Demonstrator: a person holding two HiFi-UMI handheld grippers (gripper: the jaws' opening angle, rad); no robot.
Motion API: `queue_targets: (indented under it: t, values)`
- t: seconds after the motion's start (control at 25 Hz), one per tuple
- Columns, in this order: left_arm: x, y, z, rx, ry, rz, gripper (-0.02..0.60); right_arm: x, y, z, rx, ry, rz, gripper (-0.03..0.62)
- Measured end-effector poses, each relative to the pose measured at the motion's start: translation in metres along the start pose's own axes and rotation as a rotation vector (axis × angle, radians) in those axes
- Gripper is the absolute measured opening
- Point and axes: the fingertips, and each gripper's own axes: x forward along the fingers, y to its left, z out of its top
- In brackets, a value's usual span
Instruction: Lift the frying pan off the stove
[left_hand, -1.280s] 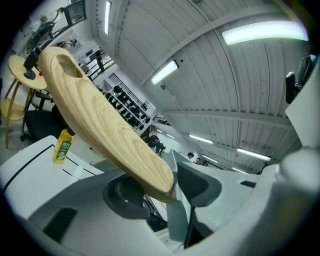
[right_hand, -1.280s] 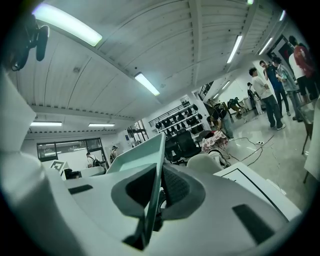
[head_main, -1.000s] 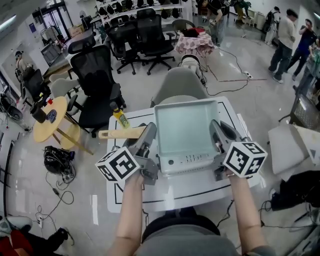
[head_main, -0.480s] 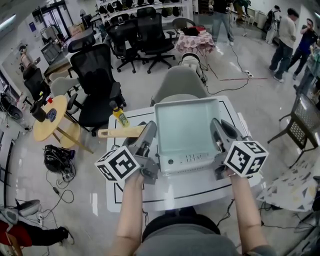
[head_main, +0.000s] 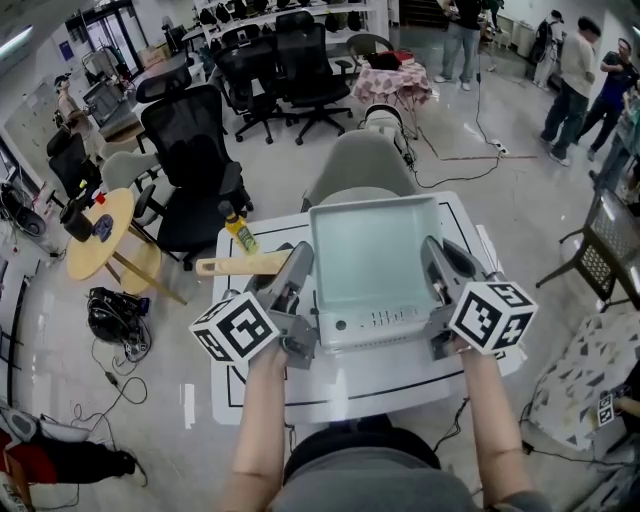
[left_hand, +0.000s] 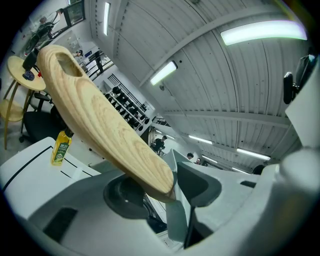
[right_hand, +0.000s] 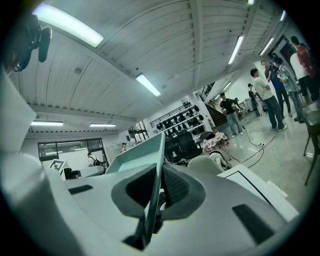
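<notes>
White table (head_main: 350, 385) fills the middle of the head view. At its 10 o'clock corner stands a small bottle (head_main: 240, 236) with yellow liquid inside, a yellow-green label and a dark cap. Just right of it the wooden handle (head_main: 235, 266) sticks out toward 9 o'clock from the frying pan (head_main: 375, 262). This is a square pale-green pan sitting on the stove (head_main: 375, 322), a white box at table centre with a button row on its 6 o'clock face. The pan's inside shows only its own pale floor.

The left gripper (head_main: 299, 263) points toward 12 o'clock at the pan's 9 o'clock wall. In the left gripper view its jaws stand wide yet closed on that wall right where the handle's root joins — the handle passes over the left finger and the right pad lies flat on the wall's inner face.

The right gripper (head_main: 433, 258) is at the pan's 3 o'clock wall, jaws nearly together, pads pinching the thin rim from both sides. Both forearms (head_main: 262, 430) reach in from 6 o'clock.

The pan looks seated on the stove — whether there is a gap under it cannot be told.
</notes>
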Motion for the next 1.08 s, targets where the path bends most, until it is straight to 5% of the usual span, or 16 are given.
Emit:
queue_targets:
  t: [1.08]
  values:
    - [0.010, 0.010, 0.002, -0.016, 0.005, 0.001, 0.186, 0.015, -0.005, 0.000, -0.013, 0.017, 0.001, 0.020]
